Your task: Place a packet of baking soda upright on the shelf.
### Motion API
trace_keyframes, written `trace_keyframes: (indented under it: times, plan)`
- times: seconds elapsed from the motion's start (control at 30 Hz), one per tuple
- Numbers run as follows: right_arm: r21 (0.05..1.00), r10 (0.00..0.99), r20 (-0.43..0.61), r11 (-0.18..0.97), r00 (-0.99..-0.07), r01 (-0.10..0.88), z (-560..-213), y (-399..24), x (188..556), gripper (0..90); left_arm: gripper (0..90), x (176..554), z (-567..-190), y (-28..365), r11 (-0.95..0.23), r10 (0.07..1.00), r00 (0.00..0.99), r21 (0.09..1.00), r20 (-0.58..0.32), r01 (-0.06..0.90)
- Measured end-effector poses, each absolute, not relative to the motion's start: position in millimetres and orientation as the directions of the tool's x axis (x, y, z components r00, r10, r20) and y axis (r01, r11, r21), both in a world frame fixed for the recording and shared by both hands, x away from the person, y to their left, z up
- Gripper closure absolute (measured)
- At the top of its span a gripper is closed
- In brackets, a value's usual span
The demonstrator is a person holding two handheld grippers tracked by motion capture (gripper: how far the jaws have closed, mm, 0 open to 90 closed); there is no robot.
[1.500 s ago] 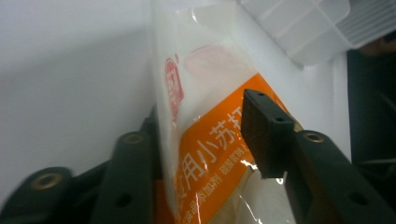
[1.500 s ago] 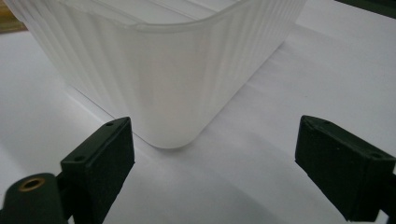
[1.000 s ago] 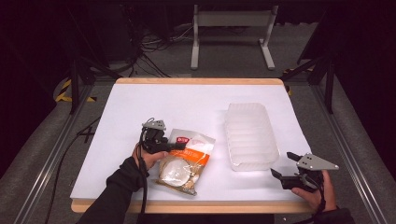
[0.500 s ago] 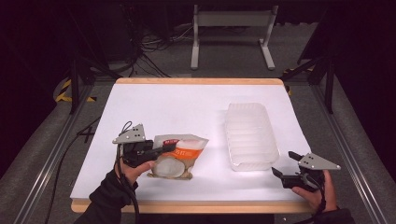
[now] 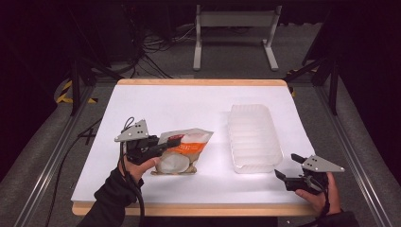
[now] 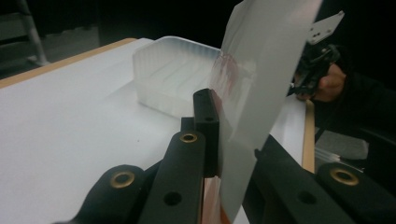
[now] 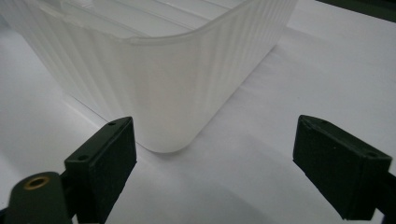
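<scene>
A clear-and-orange snack bag (image 5: pixel 183 150) with pale round pieces inside is pinched at its left edge by my left gripper (image 5: pixel 169 143), which is shut on it. The bag stands tilted, its lower corner close to the white tabletop. In the left gripper view the bag's glossy film (image 6: pixel 261 74) rises between the jaws of the left gripper (image 6: pixel 219 126). A translucent ribbed plastic bin (image 5: pixel 253 137) sits right of centre. My right gripper (image 5: pixel 286 166) rests open by the bin's near right corner. In the right gripper view the right gripper (image 7: pixel 229 154) has nothing between its fingers, and the bin's corner (image 7: pixel 163 84) lies just ahead.
The white table cover (image 5: pixel 189 106) ends in a wooden front edge (image 5: pixel 198 209). The bin (image 6: pixel 168 74) stands beyond the bag in the left gripper view, with the other hand and gripper (image 6: pixel 320 60) farther right. Dark floor, cables and a metal stand lie behind the table.
My left gripper has closed on the bag's left edge and raised it from lying flat to a tilted stand, shifting it a little right. The right gripper has barely moved.
</scene>
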State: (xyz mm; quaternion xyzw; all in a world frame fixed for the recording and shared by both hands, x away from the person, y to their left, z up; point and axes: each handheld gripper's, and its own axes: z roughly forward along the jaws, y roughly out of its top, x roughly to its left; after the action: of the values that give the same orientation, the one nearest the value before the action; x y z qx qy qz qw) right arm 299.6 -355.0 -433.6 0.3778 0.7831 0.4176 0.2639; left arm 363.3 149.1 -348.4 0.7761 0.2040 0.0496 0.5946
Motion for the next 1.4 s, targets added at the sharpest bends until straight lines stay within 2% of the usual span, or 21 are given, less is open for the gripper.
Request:
trace_keyframes:
  times: [0.33,0.53,1.03,1.4]
  plan:
    - [0.851,0.824,-0.096,0.359,-0.559,0.383,-434,-356,300,14.2,90.0,386,-342,130,-0.155,0.41,0.893,0.951,-0.185,0.269]
    - [0.854,0.83,-0.097,0.352,-0.549,0.382,-434,-357,300,14.4,90.0,396,-330,116,-0.147,0.397,0.902,0.958,-0.171,0.246]
    - [0.857,0.832,-0.093,0.347,-0.548,0.38,-434,-358,301,14.4,90.0,415,-313,59,-0.115,0.311,0.934,0.969,-0.174,0.219]
    - [0.856,0.831,-0.094,0.348,-0.549,0.381,-435,-358,301,14.4,90.0,415,-311,16,-0.102,0.238,0.955,0.973,-0.179,0.207]
